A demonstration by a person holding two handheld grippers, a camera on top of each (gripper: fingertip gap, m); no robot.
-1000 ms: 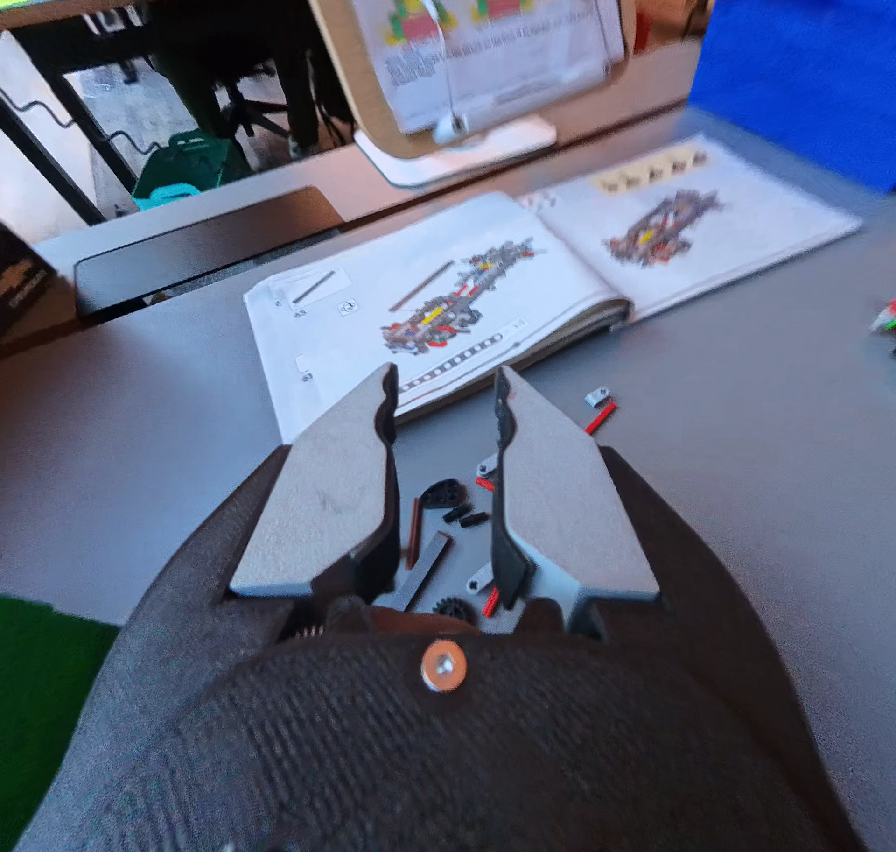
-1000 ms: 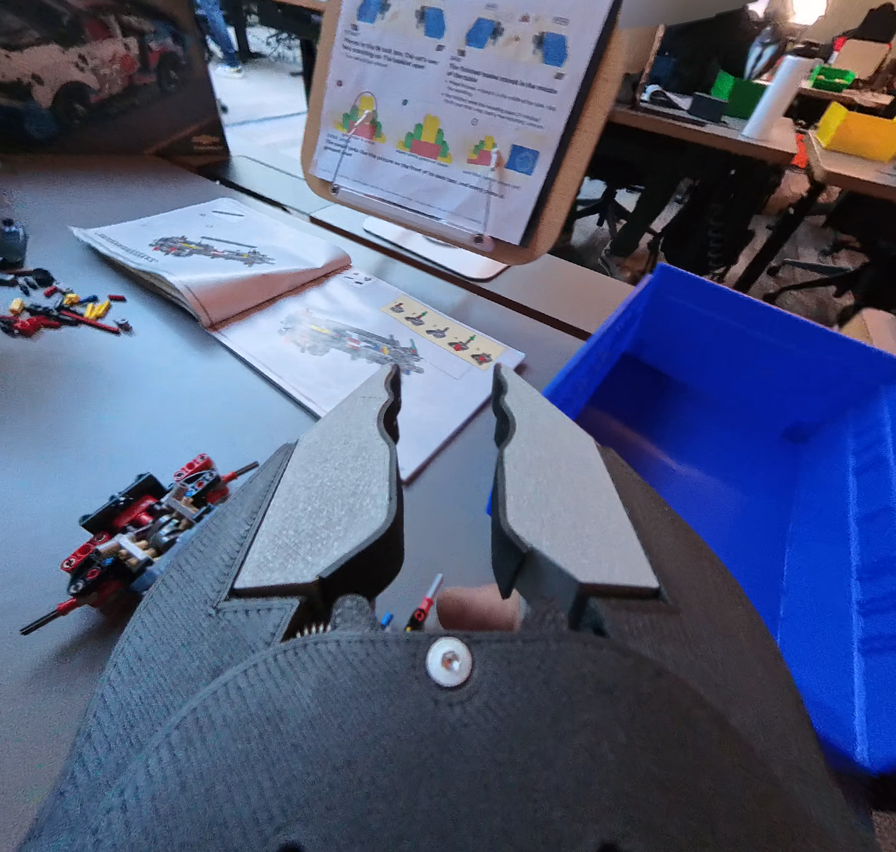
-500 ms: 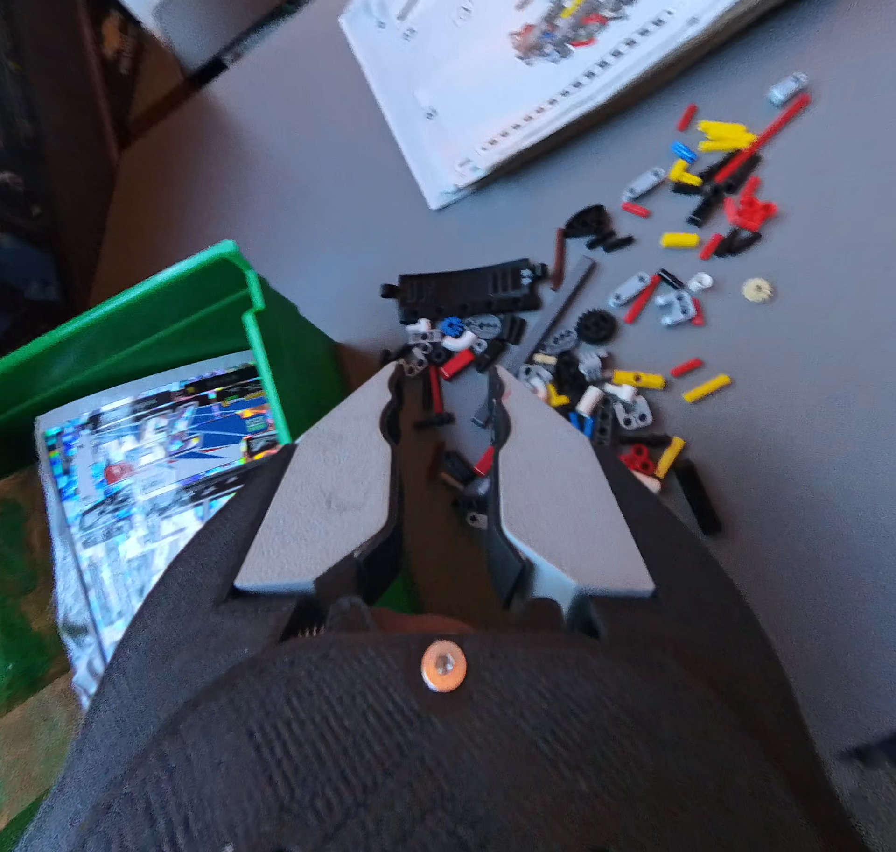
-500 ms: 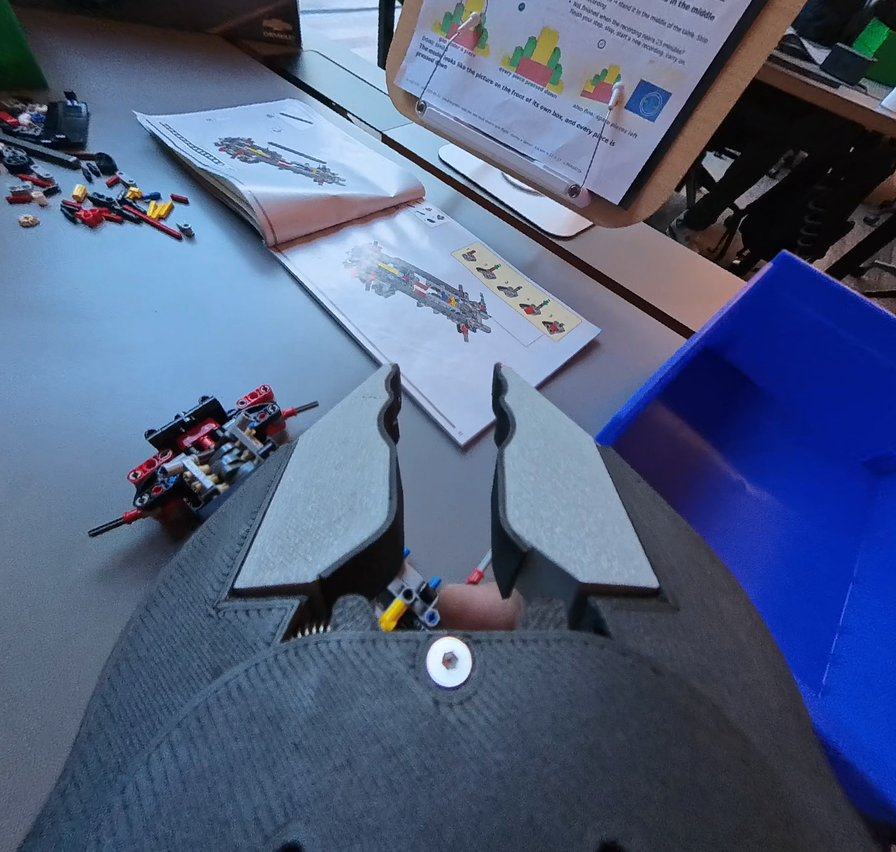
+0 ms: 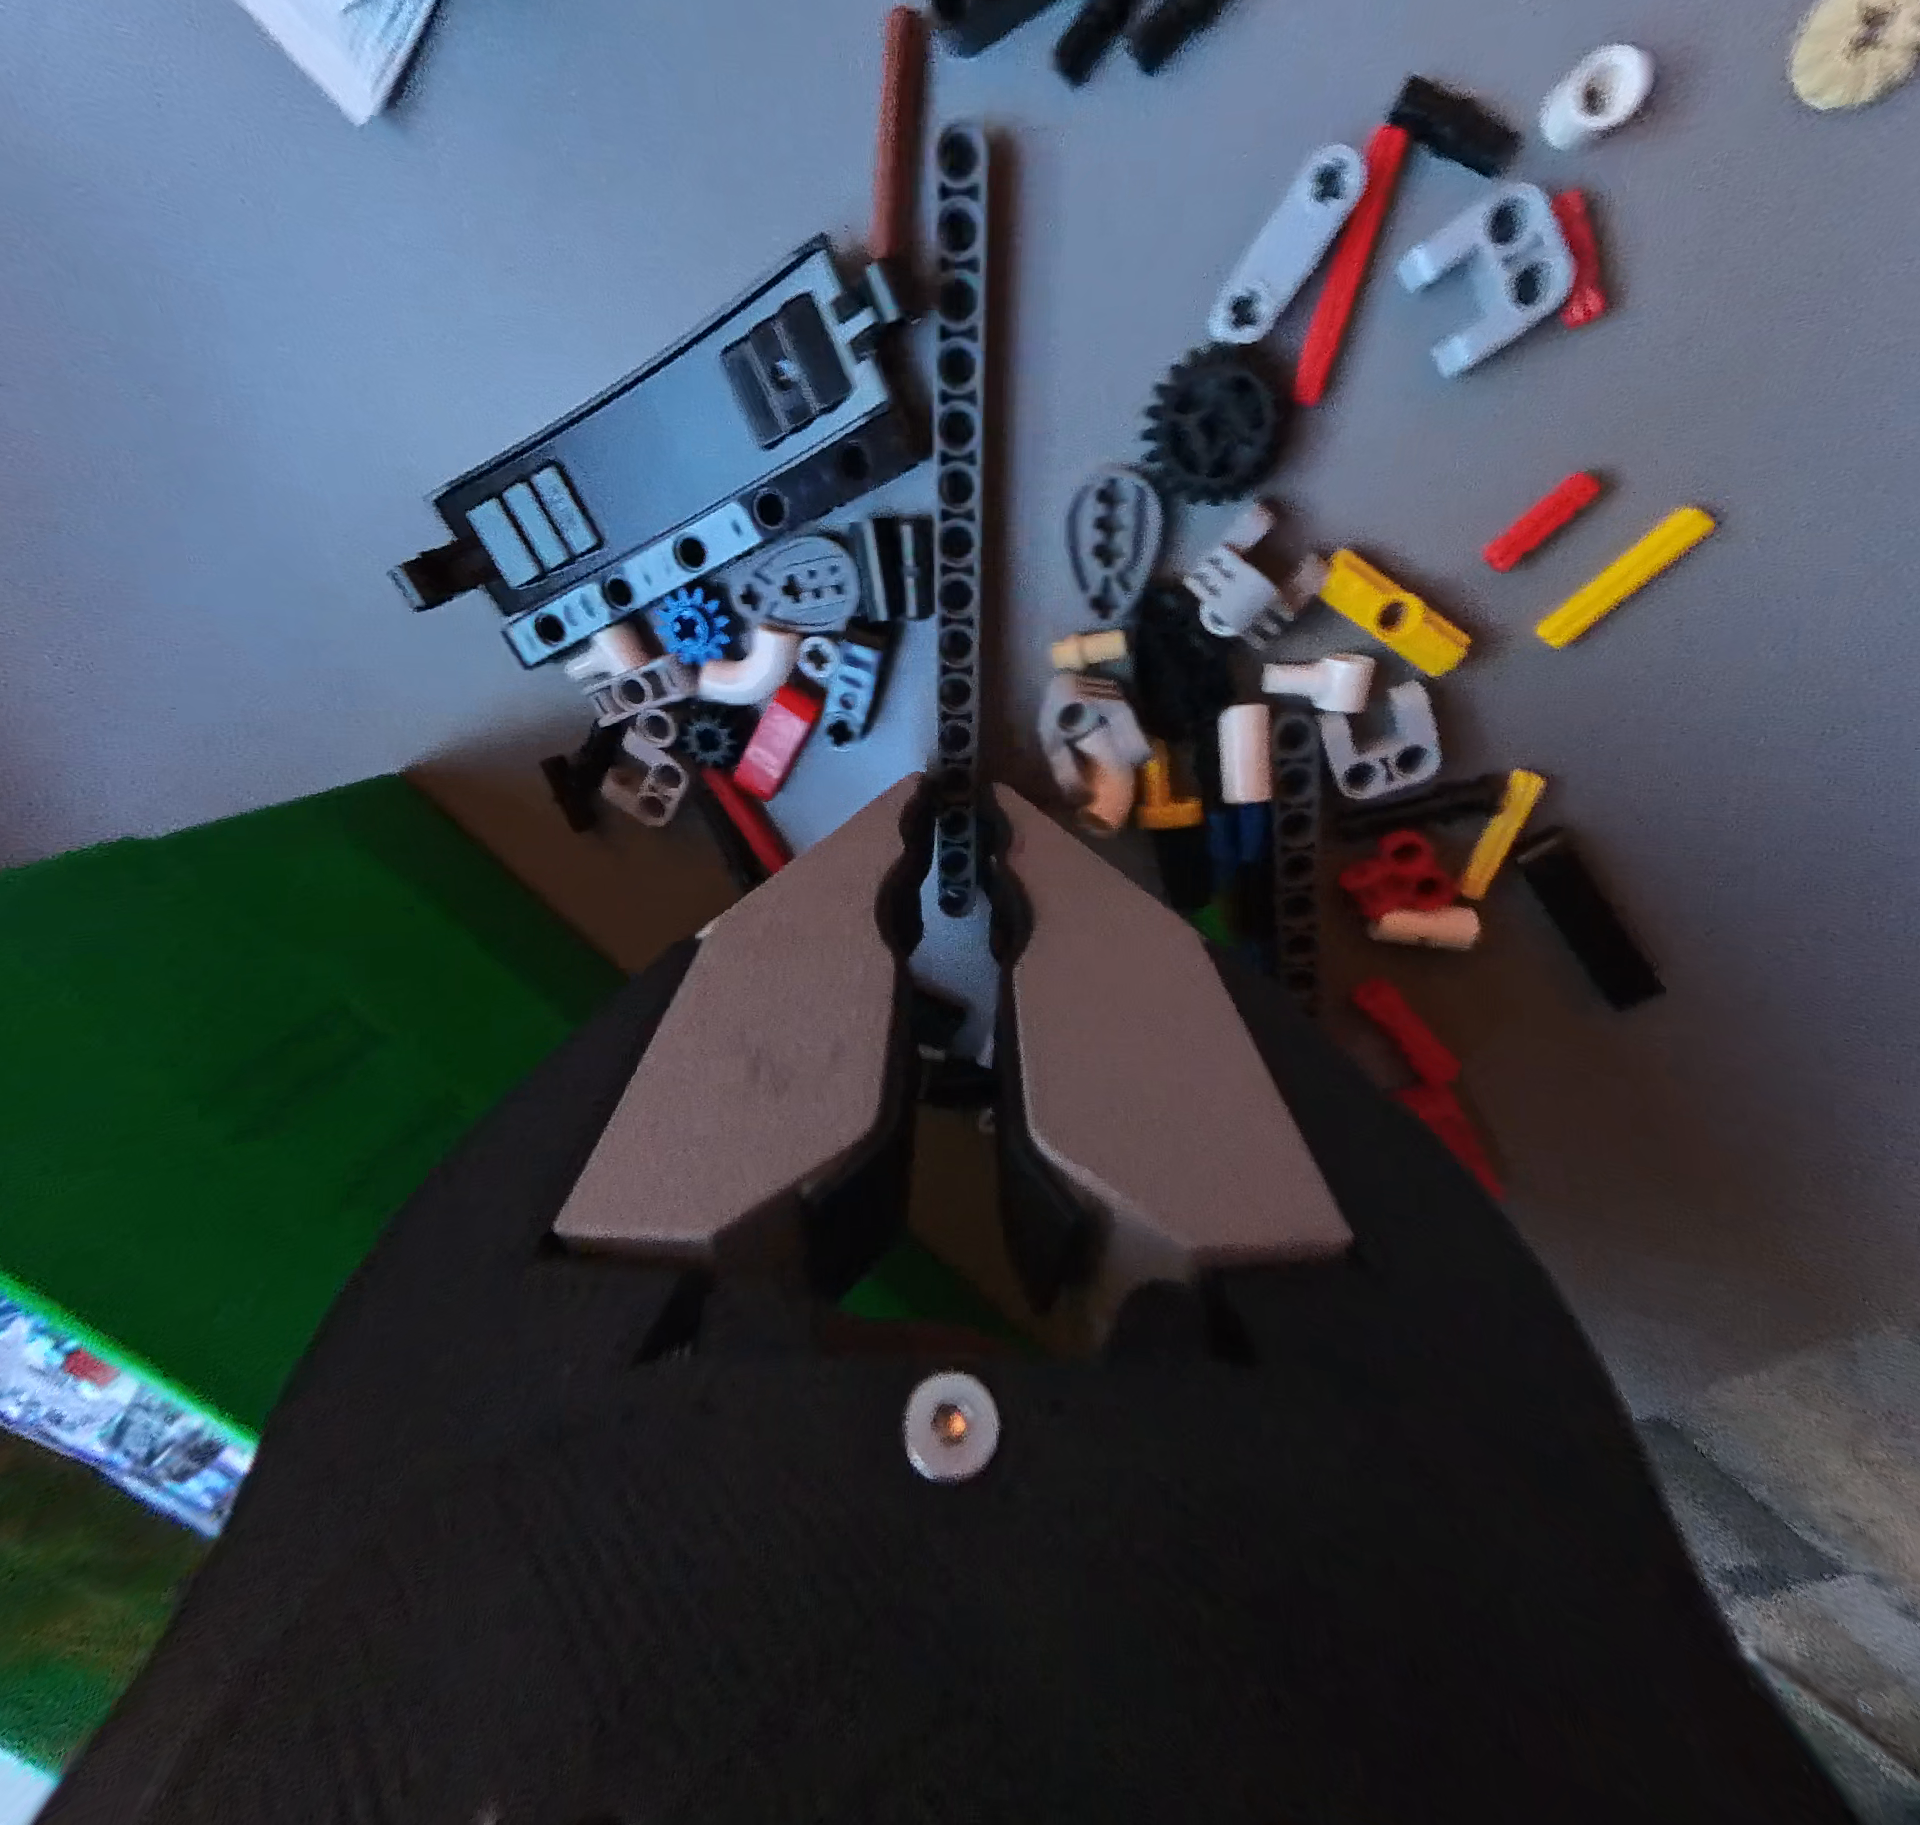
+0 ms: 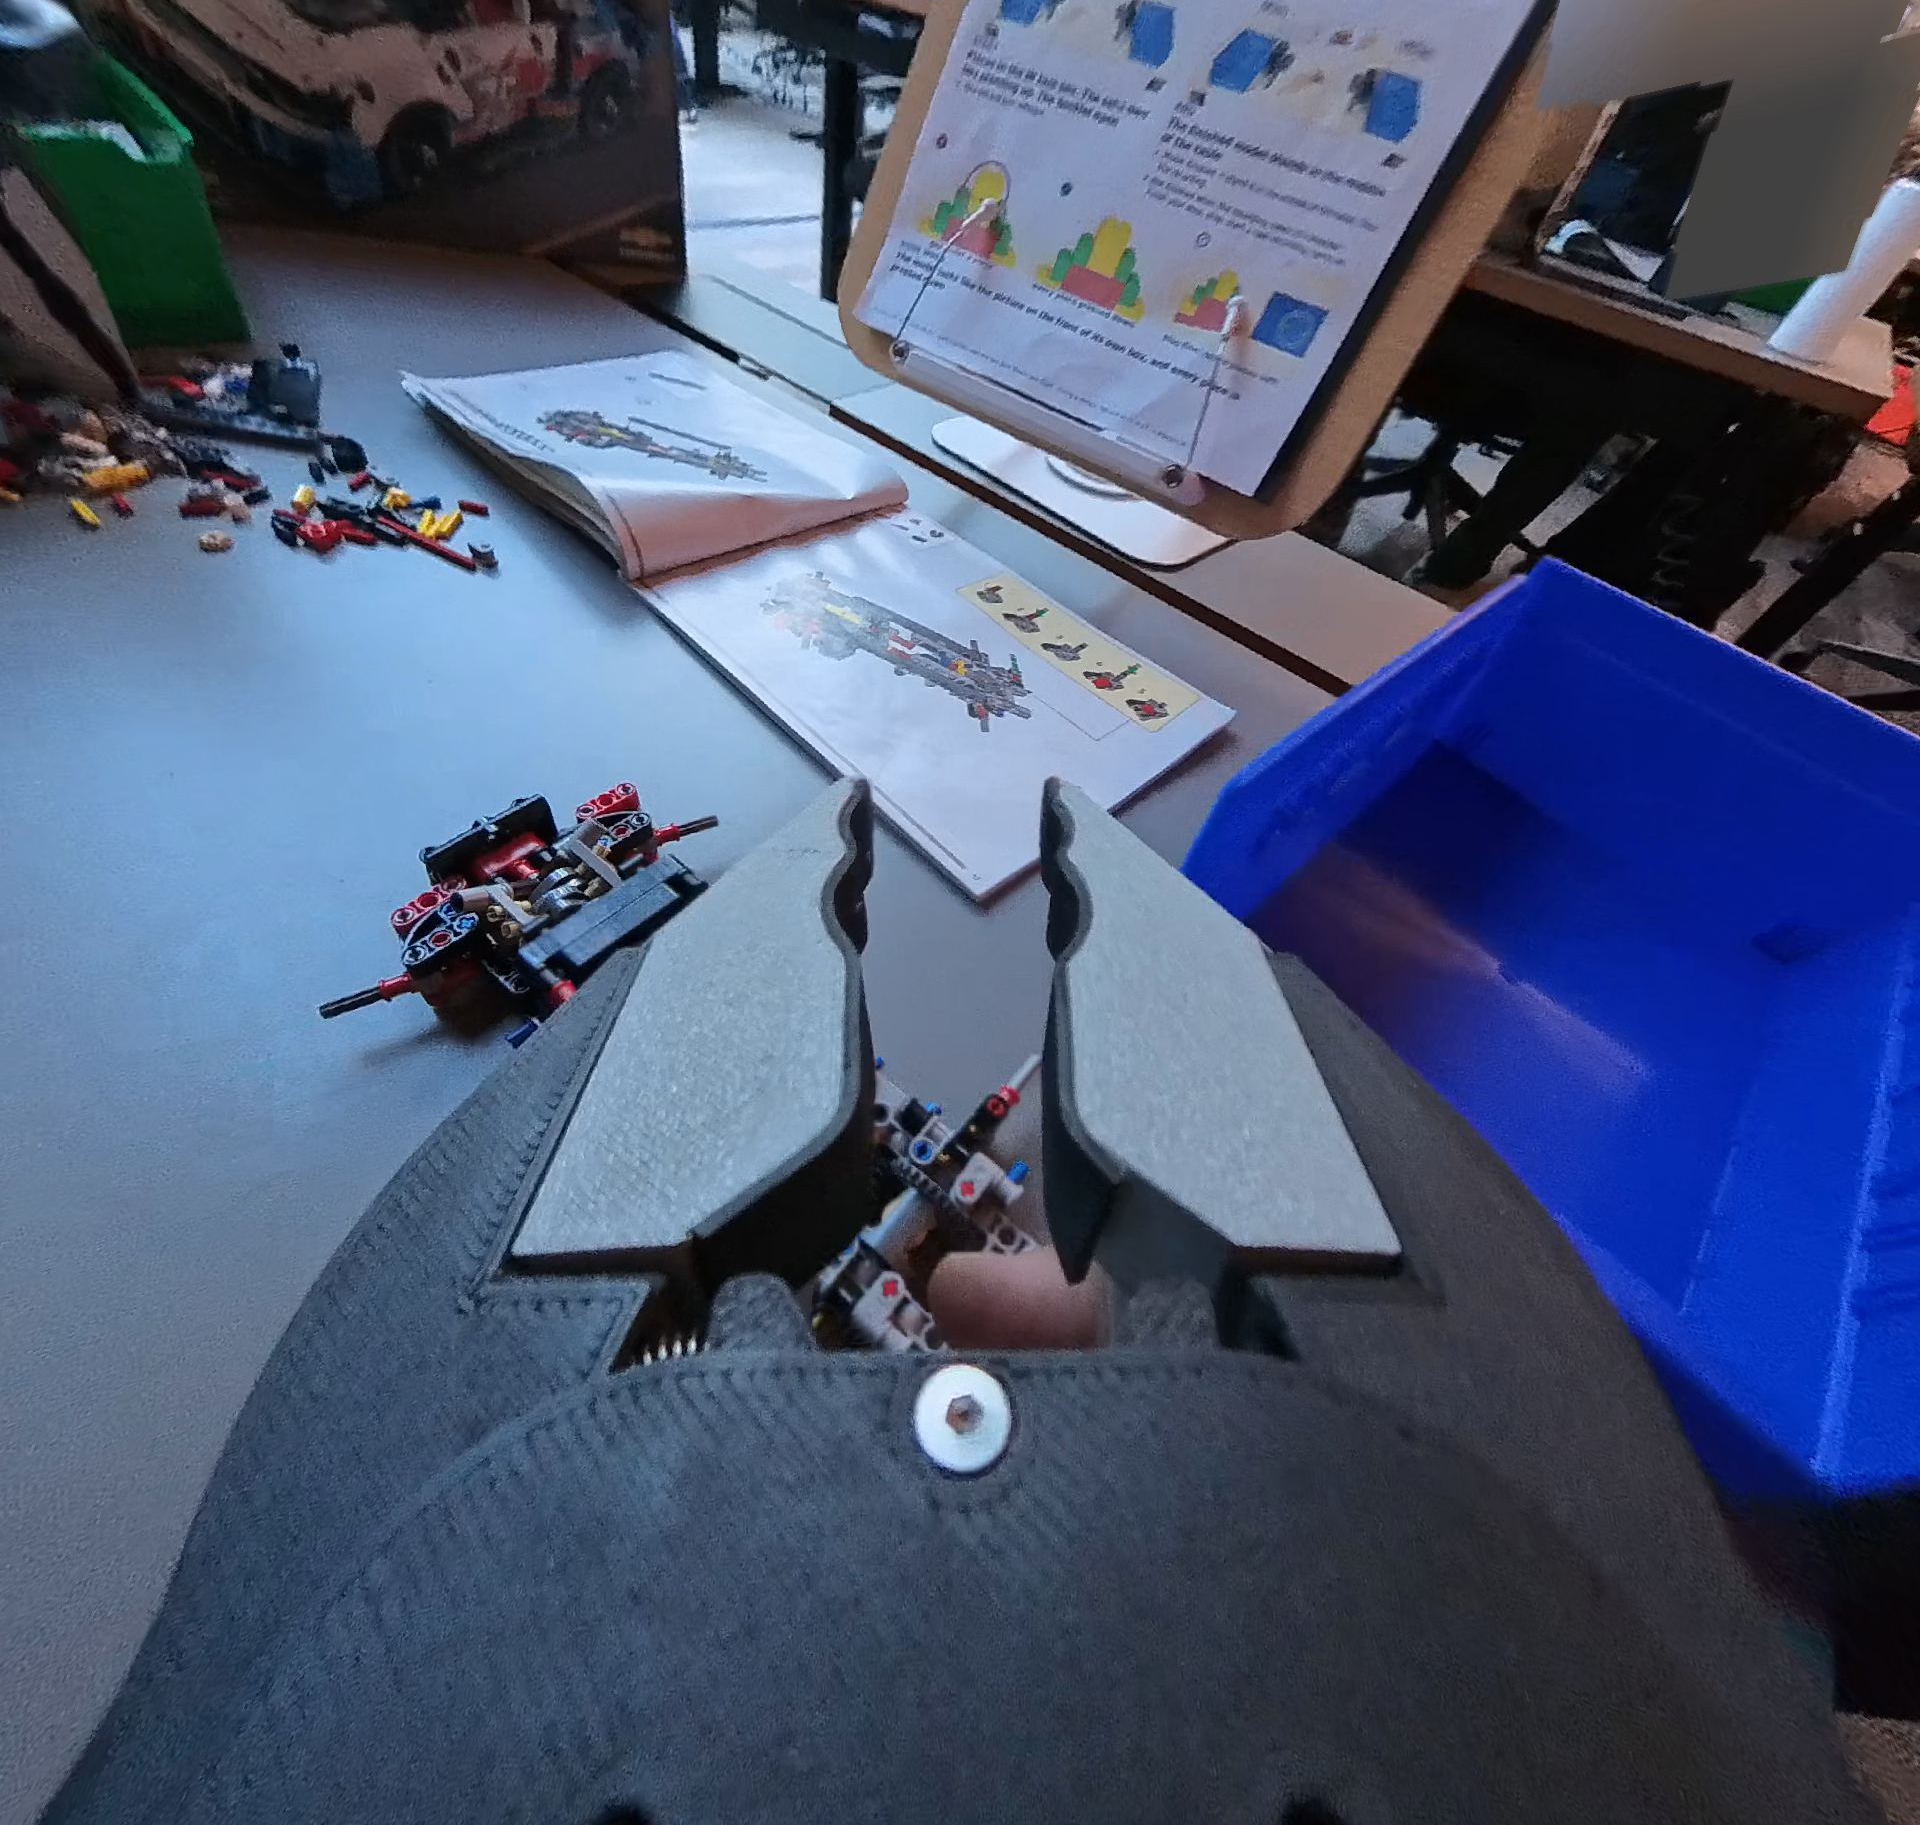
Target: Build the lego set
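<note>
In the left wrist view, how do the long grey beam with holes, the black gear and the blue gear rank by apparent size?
1. Long grey beam with holes, by far the largest.
2. Black gear.
3. Blue gear, the smallest.

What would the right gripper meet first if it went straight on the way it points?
Probably the open booklet: its near corner lies just beyond the open right gripper, on the table. The blue bin stands off to the right. Depth is uncertain.

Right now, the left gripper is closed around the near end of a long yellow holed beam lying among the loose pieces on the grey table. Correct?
Not quite: the beam is dark grey, not yellow. The left wrist view shows the left gripper closed around its near end, among the loose pieces on the grey table.
</note>
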